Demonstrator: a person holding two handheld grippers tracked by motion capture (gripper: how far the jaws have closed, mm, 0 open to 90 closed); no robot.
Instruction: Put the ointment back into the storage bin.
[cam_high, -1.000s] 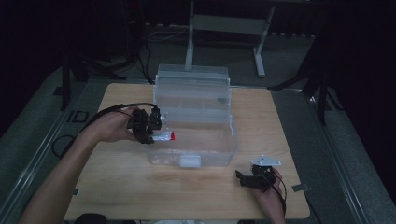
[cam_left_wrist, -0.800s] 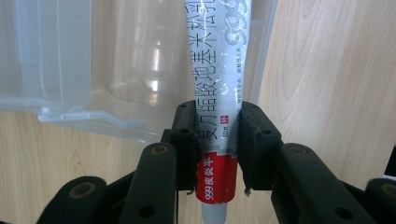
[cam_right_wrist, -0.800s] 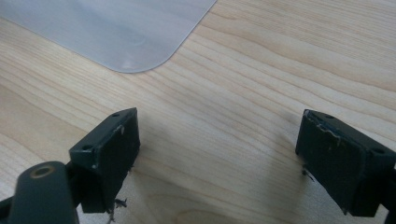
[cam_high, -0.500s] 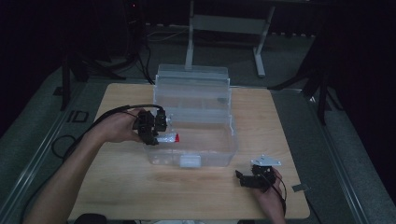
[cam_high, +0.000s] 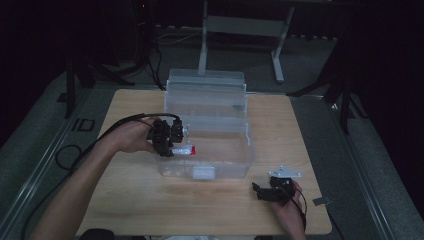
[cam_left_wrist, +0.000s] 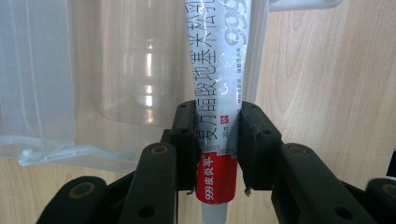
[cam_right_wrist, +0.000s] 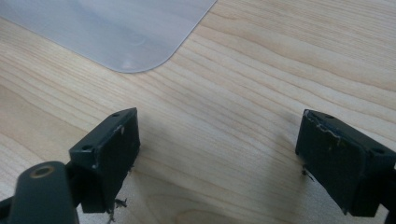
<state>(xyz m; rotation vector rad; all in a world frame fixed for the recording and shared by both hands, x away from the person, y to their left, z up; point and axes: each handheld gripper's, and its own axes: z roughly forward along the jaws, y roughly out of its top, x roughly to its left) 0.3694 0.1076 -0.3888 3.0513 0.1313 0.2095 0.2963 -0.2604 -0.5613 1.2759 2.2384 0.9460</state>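
My left gripper (cam_left_wrist: 217, 144) is shut on a white tube (cam_left_wrist: 215, 70) with black print and a red band near its lower end. In the high view the left gripper (cam_high: 167, 139) is held at the left front wall of a clear plastic box (cam_high: 235, 165), and the tube's red end (cam_high: 191, 149) shows at that wall. The box's lid (cam_high: 207, 82) stands open at the back. My right gripper (cam_high: 270, 192) rests on the table near the front right. Its jaws (cam_right_wrist: 217, 158) stand wide open over bare wood with nothing between them.
The wooden table (cam_high: 125, 200) has free room in front of and to the left of the box. A corner of the clear box (cam_right_wrist: 116, 32) lies just ahead of the right gripper. A small grey scrap (cam_high: 320, 201) sits near the table's right edge. Dark floor surrounds the table.
The left hand has crept a little to the right, toward the box, with the tube still in its jaws. The right hand has stayed put.
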